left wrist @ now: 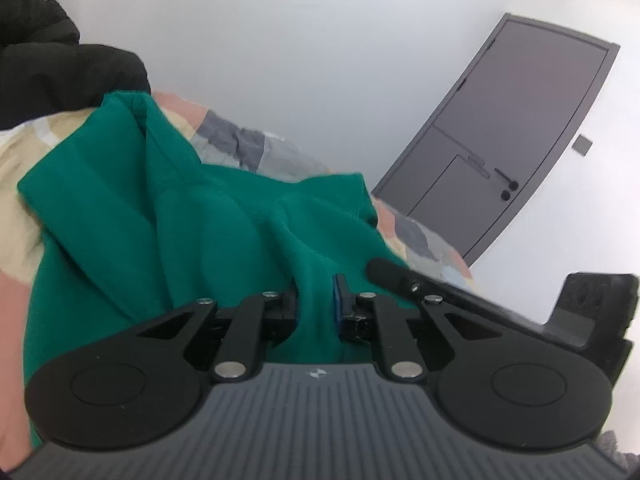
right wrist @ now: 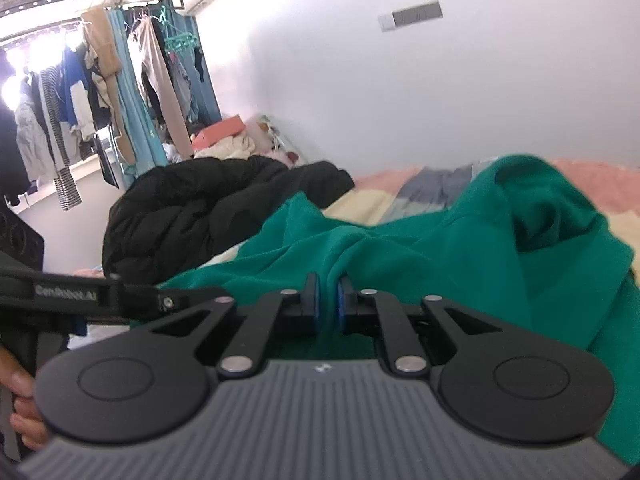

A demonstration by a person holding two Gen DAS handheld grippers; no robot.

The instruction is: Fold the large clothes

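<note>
A large green garment (left wrist: 192,220) lies rumpled on a bed with a pastel patchwork cover (left wrist: 24,160). My left gripper (left wrist: 316,300) is shut on a bunched fold of the green cloth, which fills the gap between its blue pads. In the right wrist view the same green garment (right wrist: 460,248) spreads to the right, with an open sleeve or neck hole at the upper right. My right gripper (right wrist: 328,300) is shut on a thin pinch of its fabric. The other gripper's black body (right wrist: 80,300) shows at the left there.
A black puffer jacket (right wrist: 192,212) lies heaped on the bed beyond the green garment; it also shows in the left wrist view (left wrist: 48,64). A grey door (left wrist: 512,136) stands in the white wall. Hanging clothes (right wrist: 100,92) fill a rack at the far left.
</note>
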